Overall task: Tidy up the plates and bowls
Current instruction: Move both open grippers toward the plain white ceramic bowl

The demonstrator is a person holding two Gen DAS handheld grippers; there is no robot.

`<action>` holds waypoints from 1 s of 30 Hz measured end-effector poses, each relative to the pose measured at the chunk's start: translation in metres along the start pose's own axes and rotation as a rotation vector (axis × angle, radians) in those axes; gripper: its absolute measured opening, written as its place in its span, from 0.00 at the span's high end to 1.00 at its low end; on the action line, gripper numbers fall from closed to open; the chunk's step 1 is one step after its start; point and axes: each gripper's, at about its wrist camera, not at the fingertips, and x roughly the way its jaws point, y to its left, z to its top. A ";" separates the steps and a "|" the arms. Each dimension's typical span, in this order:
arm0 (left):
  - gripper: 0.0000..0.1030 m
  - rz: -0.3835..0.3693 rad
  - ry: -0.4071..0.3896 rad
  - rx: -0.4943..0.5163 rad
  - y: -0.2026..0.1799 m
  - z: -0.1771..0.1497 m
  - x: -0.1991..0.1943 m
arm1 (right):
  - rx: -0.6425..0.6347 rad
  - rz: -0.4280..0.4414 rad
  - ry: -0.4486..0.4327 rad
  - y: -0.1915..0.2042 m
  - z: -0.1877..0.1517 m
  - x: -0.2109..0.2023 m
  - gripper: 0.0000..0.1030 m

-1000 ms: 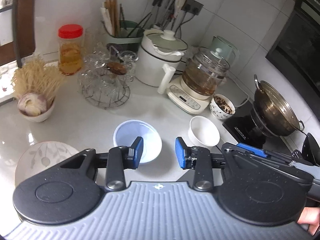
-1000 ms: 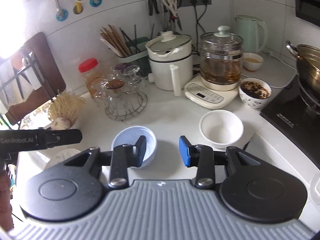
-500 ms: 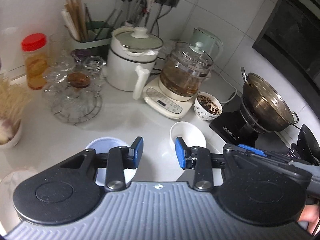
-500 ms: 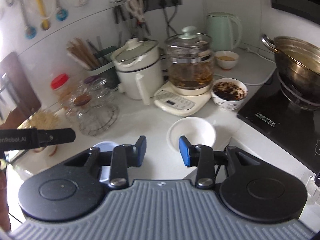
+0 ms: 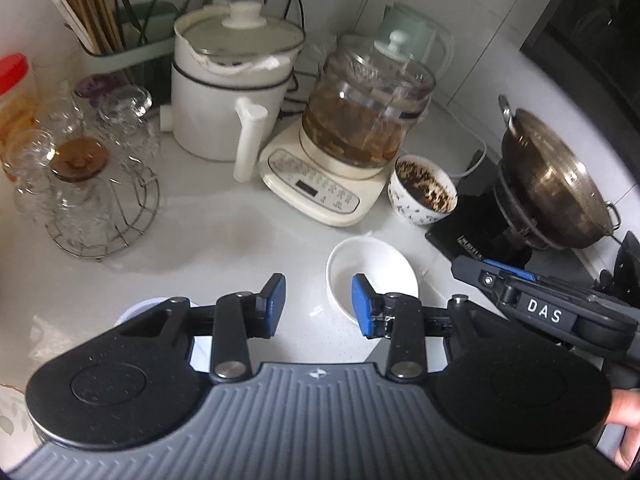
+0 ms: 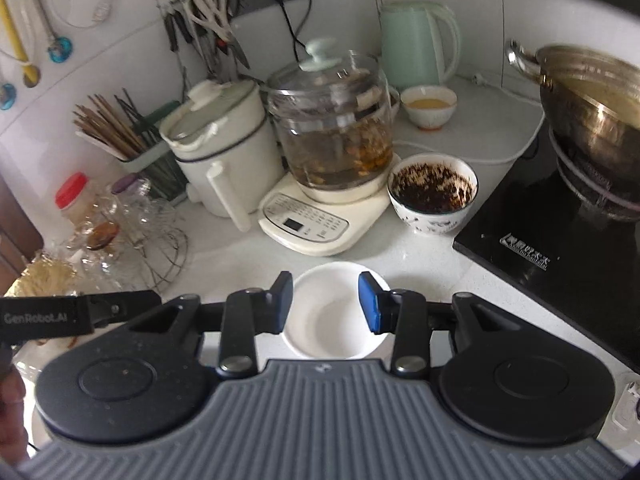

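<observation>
White tiled kitchen corner, white counter (image 6: 248, 256) crowded with appliances. Landmark: the empty white bowl (image 6: 332, 316), on the counter just in front of the glass kettle on its cream base (image 6: 332, 148). Right gripper (image 6: 325, 304) hangs over this bowl, fingers part open, nothing between them, not touching it. Left gripper (image 5: 316, 305) just left of the same bowl (image 5: 372, 272), fingers part open, empty; its right pad overlaps the bowl rim in view, contact unclear. Patterned bowl with dark residue (image 6: 432, 192) behind-right of the white bowl. Only the right view shows a small bowl of yellow liquid (image 6: 429, 105) further behind, and wall sockets. Only the left view shows a pale blue bowl (image 5: 132, 312) left of the white bowl, mostly hidden under the gripper, and a leaf-pattern plate edge (image 5: 10, 412) further left.
</observation>
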 end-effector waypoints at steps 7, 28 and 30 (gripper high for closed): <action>0.59 0.025 0.060 -0.017 -0.001 0.004 0.037 | 0.016 0.007 0.064 -0.021 0.005 0.032 0.62; 0.50 0.056 0.140 -0.100 -0.003 0.020 0.118 | -0.011 0.118 0.196 -0.063 0.029 0.111 0.41; 0.50 0.057 0.140 -0.116 -0.002 0.020 0.121 | -0.004 0.126 0.213 -0.066 0.029 0.117 0.41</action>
